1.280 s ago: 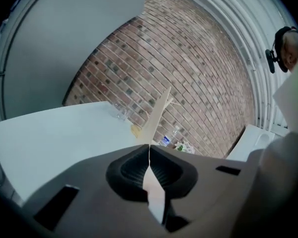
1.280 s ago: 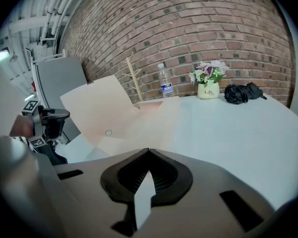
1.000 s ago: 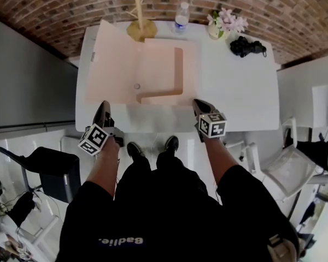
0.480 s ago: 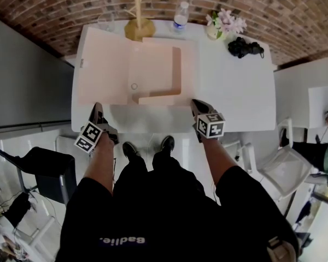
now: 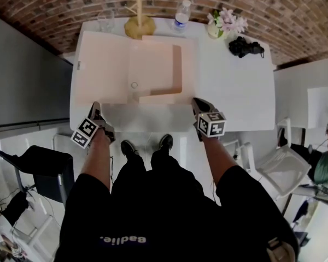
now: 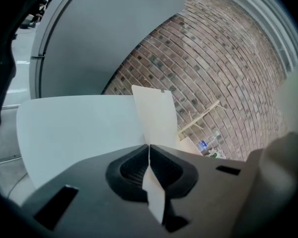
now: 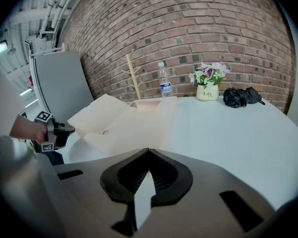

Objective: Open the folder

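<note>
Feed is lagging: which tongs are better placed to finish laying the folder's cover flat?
Left. The left tongs are shut on the cover at its near edge; the right tongs are shut, holding nothing.

White rectangular surface (image 5: 235, 91): clear glass (image 5: 105, 22) at 11, tan wooden branch stand (image 5: 140, 23) at 12, clear plastic water bottle (image 5: 181, 16) beside it, white pot of pink flowers (image 5: 218, 27) at 1, black crumpled bundle (image 5: 246, 47) at 2.

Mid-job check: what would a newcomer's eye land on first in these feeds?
The big pale pink cardboard folder, lying open across the left half of the white table. Next, the left gripper and right gripper, both shut, at the table's near edge, and the red brick wall behind.
</note>
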The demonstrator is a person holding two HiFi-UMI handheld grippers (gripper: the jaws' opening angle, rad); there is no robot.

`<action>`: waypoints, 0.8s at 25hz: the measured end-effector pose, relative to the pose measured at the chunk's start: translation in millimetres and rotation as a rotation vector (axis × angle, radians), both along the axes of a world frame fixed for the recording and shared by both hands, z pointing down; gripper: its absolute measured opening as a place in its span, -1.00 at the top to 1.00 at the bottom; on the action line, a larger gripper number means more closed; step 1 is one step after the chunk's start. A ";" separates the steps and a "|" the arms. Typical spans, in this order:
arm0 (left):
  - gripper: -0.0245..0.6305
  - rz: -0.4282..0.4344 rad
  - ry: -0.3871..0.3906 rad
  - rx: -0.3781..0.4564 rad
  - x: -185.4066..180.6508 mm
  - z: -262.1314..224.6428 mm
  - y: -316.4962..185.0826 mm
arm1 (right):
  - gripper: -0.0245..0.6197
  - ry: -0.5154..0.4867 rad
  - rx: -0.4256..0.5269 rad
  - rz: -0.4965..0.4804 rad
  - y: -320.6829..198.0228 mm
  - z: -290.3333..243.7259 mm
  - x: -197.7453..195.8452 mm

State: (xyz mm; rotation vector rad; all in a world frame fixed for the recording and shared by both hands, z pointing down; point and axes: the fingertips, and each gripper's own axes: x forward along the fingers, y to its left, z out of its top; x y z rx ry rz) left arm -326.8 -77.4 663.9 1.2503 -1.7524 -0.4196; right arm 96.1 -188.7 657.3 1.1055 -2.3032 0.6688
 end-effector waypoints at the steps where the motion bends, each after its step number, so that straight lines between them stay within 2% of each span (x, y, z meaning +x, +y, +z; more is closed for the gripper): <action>1: 0.90 -0.006 0.006 -0.003 -0.8 2.1 0.1 | 0.83 0.001 0.001 0.001 -0.2 0.0 0.2; 9: 0.89 0.009 0.016 -0.045 -6.2 16.9 2.4 | 0.83 0.018 -0.001 0.005 -0.2 0.1 -0.9; 20: 0.88 0.020 0.081 -0.108 -6.0 35.8 7.1 | 0.83 0.043 -0.012 -0.003 -0.4 2.7 2.1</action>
